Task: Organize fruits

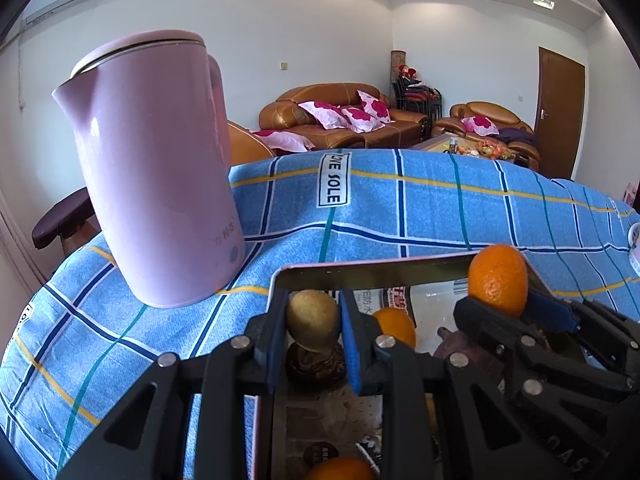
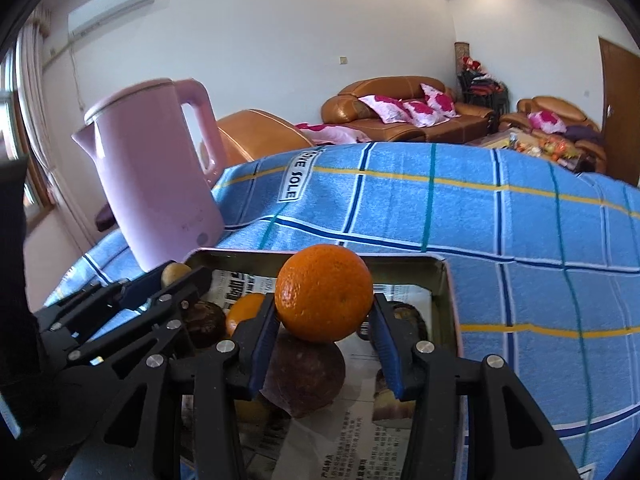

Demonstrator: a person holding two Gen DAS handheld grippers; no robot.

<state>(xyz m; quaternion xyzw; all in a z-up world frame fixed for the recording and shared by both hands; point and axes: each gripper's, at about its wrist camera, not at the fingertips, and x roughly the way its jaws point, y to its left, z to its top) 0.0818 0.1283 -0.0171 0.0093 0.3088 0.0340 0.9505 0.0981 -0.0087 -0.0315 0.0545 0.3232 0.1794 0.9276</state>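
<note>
Fruits gripped over the tin tray

My left gripper is clenched on a yellowish-brown fruit above the tray's far left corner. My right gripper clasps an orange over the tray's middle, above a dark purple fruit.

I can read only "SOLE", after partly cut letters, on a white label sewn to the blue checked cloth, while print on the newspaper lining the tin is too small for me.
</note>
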